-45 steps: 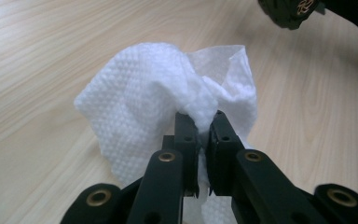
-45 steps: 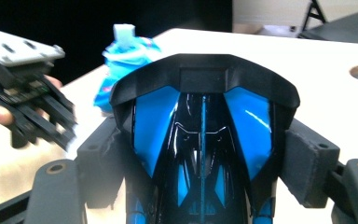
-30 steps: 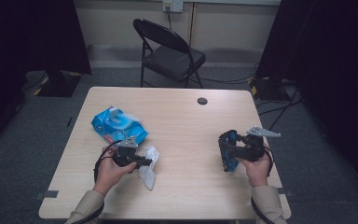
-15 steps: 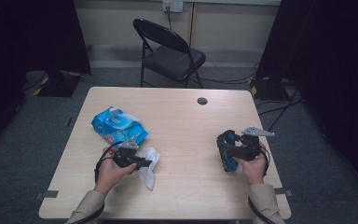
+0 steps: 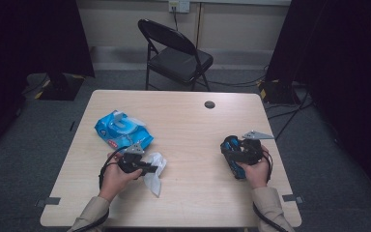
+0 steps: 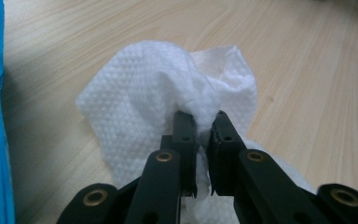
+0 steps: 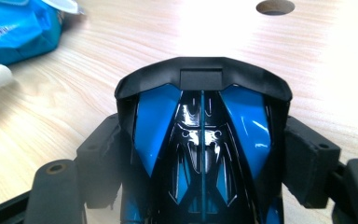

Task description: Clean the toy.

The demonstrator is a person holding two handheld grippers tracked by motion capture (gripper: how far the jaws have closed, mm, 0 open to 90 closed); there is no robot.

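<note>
Nearest the person, the left tongs (image 6: 200,140) are clamped on a crumpled white wet wipe (image 6: 149,93) resting on the pale wooden counter (image 5: 193,135), while the right tongs (image 5: 235,155) grip a glossy blue-and-black toy car (image 7: 200,140) by its sides, so both things look picked up and the wiping itself seems not yet begun, the two well apart. Beyond sits the blue wipes packet (image 5: 122,131) with its flap open, then a black folding chair (image 5: 174,53); nothing blocks the gap.
</note>
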